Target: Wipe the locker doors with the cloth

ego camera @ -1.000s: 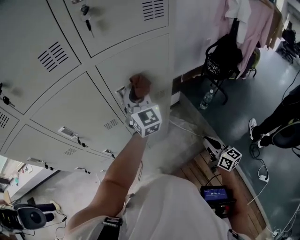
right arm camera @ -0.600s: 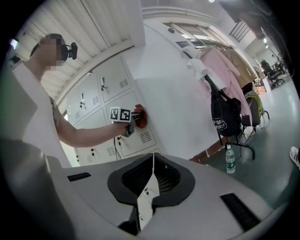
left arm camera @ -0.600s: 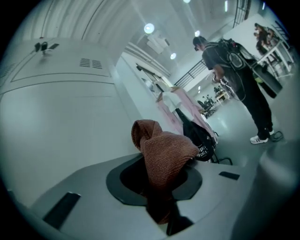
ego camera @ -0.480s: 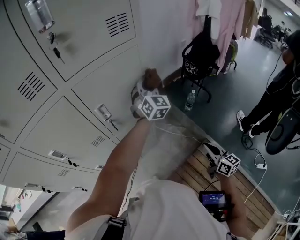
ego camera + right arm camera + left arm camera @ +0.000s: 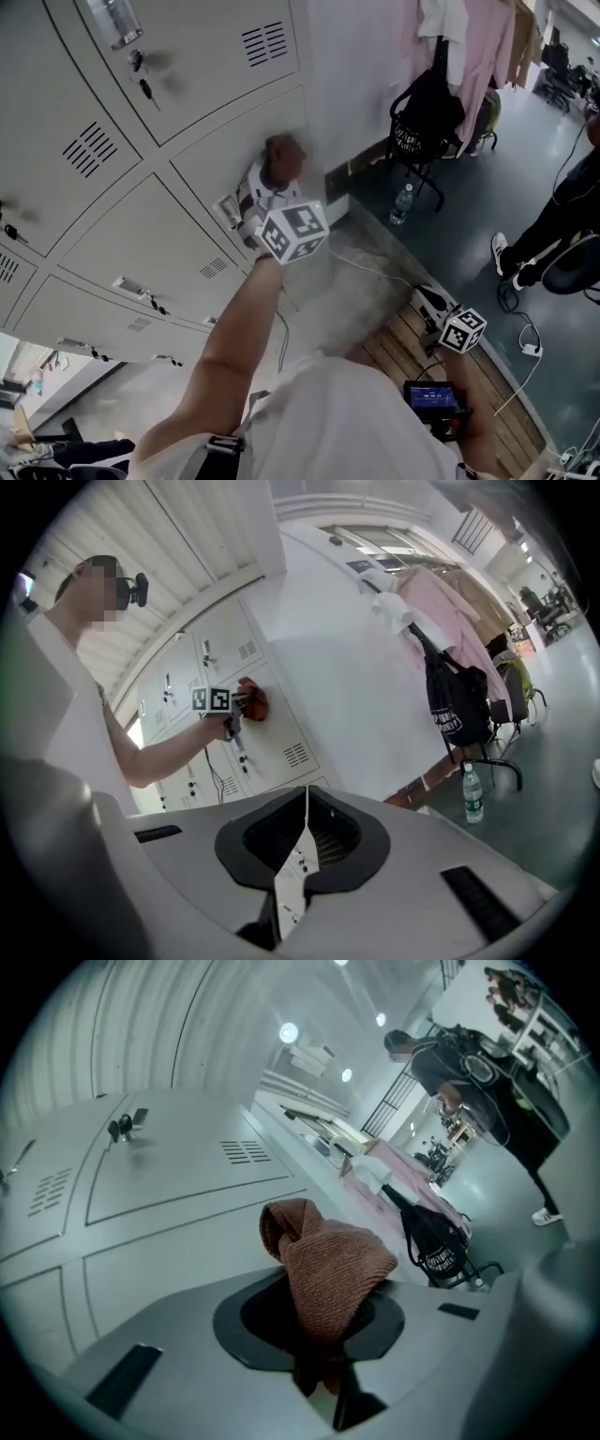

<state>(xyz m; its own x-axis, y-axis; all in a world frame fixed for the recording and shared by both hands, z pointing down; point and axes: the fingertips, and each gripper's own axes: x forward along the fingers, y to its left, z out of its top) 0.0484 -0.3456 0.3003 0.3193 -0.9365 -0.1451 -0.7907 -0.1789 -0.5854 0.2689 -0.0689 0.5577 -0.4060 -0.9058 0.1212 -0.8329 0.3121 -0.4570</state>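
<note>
A rust-brown cloth [image 5: 284, 155] is bunched against a grey locker door [image 5: 225, 141], right of that door's latch [image 5: 228, 208]. My left gripper [image 5: 271, 184] is shut on the cloth and presses it to the door, arm stretched forward. In the left gripper view the cloth [image 5: 328, 1265] fills the jaws of the left gripper [image 5: 323, 1340], with the locker doors [image 5: 178, 1204] beyond. My right gripper [image 5: 433, 302] hangs low at my side, away from the lockers. The right gripper [image 5: 306, 799] is shut on nothing; far off, its view shows the cloth [image 5: 254, 699] on the door.
Keys [image 5: 141, 77] hang from an upper locker. Right of the lockers stand a black bag [image 5: 427, 122] on a chair, a water bottle [image 5: 403, 202] and hanging pink clothes [image 5: 469, 37]. Another person [image 5: 562, 225] stands at the right. Below are wooden boards [image 5: 398, 342] and a small screen [image 5: 433, 397].
The left gripper swept the cloth right toward the door's edge, then back left nearer the latch. The right gripper has stayed low at my side.
</note>
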